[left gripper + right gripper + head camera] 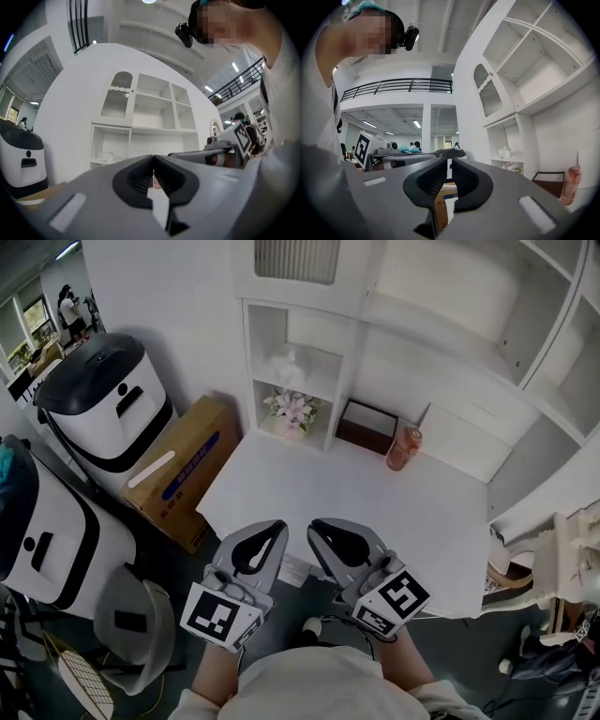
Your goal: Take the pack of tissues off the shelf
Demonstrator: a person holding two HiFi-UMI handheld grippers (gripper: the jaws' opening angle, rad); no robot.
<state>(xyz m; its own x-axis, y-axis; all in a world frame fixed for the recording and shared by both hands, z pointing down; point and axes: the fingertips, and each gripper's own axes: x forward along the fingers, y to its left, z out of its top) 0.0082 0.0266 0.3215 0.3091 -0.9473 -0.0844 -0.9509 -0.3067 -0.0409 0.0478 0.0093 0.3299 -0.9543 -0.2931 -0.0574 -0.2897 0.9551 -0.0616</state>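
The left gripper (277, 526) and right gripper (315, 527) have fingers together, empty. The pack of tissues (291, 365) sits on the shelf (249, 352). The writing on the box (187, 465) beside the shelf is too blurry to read.

A white desk (375, 498) fills the middle of the head view, most of its top bare. At its far left stands a bunch of pink flowers (292, 409). Along its back edge sits a dark brown open box (367, 426), and just to the right of that box a pink-orange bottle (404, 448) stands upright. On the floor left of the desk lies a cardboard box (180, 470) with blue print. Beyond it is a white-and-black machine (103, 399), and a second one (52, 531) stands nearer. A grey seat (131, 615) is below them. A person (68, 307) stands far off, upper left.
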